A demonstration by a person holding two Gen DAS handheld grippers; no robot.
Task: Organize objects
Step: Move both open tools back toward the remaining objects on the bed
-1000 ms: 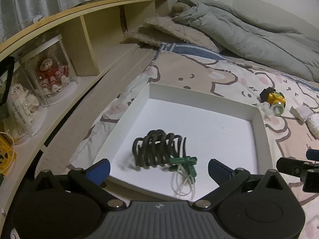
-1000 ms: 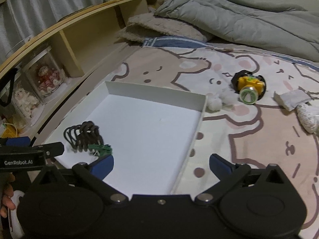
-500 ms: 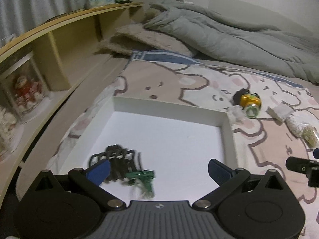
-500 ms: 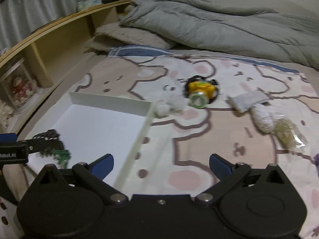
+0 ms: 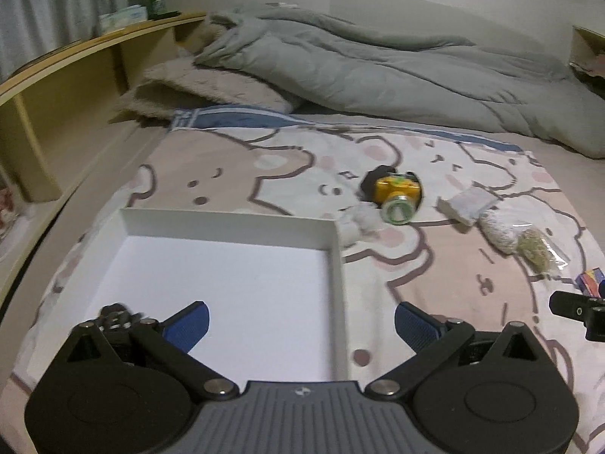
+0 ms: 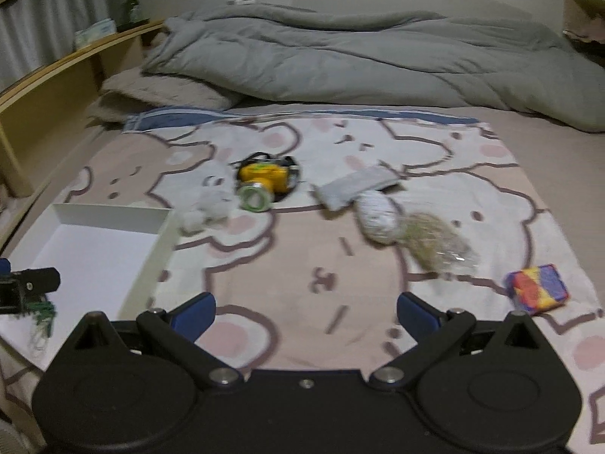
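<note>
1. Left wrist view: the left gripper [image 5: 300, 319] stands with its ribbed blue pads [image 5: 188, 319] wide apart and nothing between them, low over the near end of the white tray [image 5: 227, 223] – a shallow, square-cornered box with thin upright walls and a smooth floor, lying on the bed's left side.
2. A dark coiled hair claw [image 5: 115, 312] shows in the tray's near left corner, half hidden behind the gripper's left linkage.
3. Past the tray's far right corner a fluffy white ball [image 5: 359, 219] touches the wall. Just beyond it lies a yellow headlamp [image 5: 395, 191] with a round greenish lens and black strap.
4. Toward the bed's right edge sit a flat pale packet [image 5: 467, 204], a white knit-textured pouch [image 5: 497, 229] and a crinkled clear bag [image 5: 539, 251] of dry greenish material, the last two touching.
5. The printed bedsheet [image 5: 234, 174] carries brown-outlined bear cartoons; a rumpled grey quilt [image 5: 378, 64] fills the head end beside a wooden shelf [image 5: 75, 75].
6. Right wrist view: the right gripper [image 6: 306, 310] is also spread wide and empty, over bare sheet near the bed's near edge.
7. The tray is at the left; a green clip [image 6: 41, 308] with pale threads lies near its near end, under the other tool's tip.
8. A small block [image 6: 537, 293] with red, yellow and purple wrapping rests near the sheet's right edge – well apart from the tray. The image is blurred.
</note>
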